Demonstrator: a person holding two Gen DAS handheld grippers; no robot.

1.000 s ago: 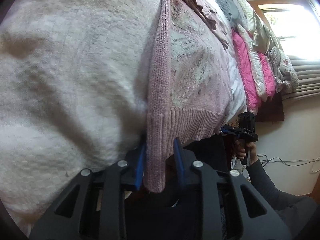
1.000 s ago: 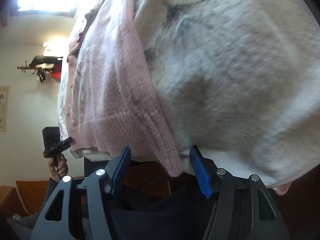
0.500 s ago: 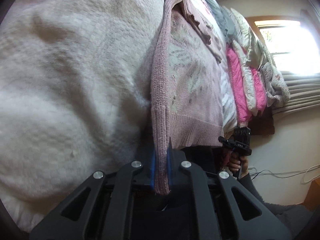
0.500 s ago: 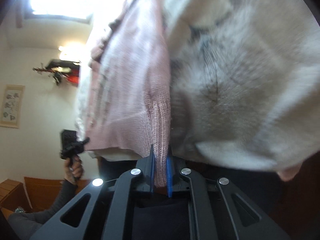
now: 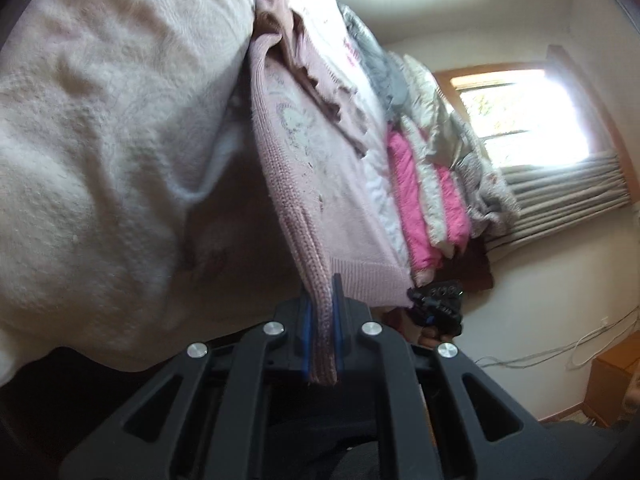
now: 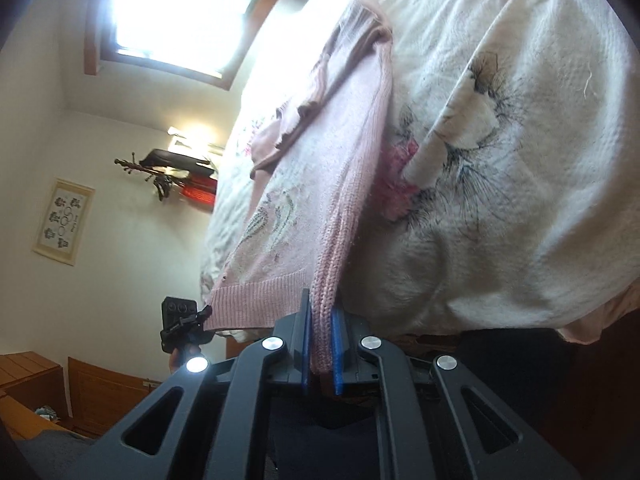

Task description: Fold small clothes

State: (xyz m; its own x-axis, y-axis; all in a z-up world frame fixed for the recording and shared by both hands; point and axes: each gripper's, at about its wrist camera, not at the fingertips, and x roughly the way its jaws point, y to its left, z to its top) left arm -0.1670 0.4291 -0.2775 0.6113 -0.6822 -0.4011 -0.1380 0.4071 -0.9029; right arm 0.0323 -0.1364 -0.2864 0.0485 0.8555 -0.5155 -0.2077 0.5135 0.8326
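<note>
Pinching now the two bottom corners of the pink knit sweater (image 5: 320,184), the left claw (image 5: 320,332) and right claw (image 6: 321,344) have closed and lifted its hem off the white bedspread (image 6: 500,160); the fold can begin.

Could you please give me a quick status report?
Left gripper and right gripper shut on pink knitted sweater hem corners. Sweater lies on white bedspread. Nothing obstructing.

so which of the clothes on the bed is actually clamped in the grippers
The pale pink knit sweater: the left gripper and right gripper pinch its ribbed bottom corners. The bright pink and grey clothes lie untouched beyond it.
</note>
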